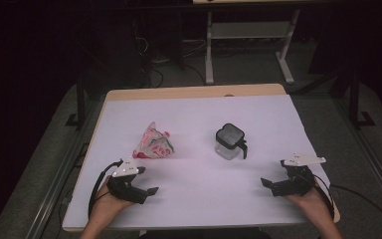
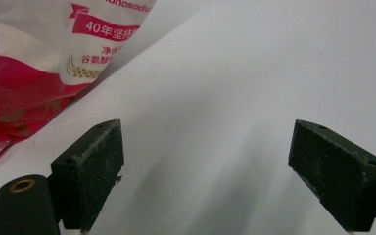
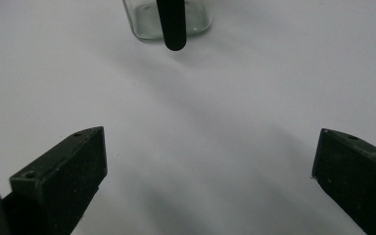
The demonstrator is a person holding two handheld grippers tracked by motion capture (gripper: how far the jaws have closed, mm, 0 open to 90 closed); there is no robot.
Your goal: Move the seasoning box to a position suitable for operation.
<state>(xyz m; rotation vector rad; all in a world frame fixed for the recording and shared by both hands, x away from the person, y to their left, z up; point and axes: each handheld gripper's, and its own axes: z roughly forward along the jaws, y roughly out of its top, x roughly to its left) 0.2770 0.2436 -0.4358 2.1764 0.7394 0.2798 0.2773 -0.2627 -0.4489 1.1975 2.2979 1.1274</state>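
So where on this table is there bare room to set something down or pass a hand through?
Bare white surface lies between the red-and-white bag and the glass jar, across the whole far strip behind them, and in front between the left hand-held gripper and right hand-held gripper. It is tightest between the bag and the left hand-held gripper.

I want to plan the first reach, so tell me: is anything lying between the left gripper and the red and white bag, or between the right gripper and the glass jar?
Nothing visible. Bare white table lies between the open left gripper and the bag, and between the open right gripper and the jar.
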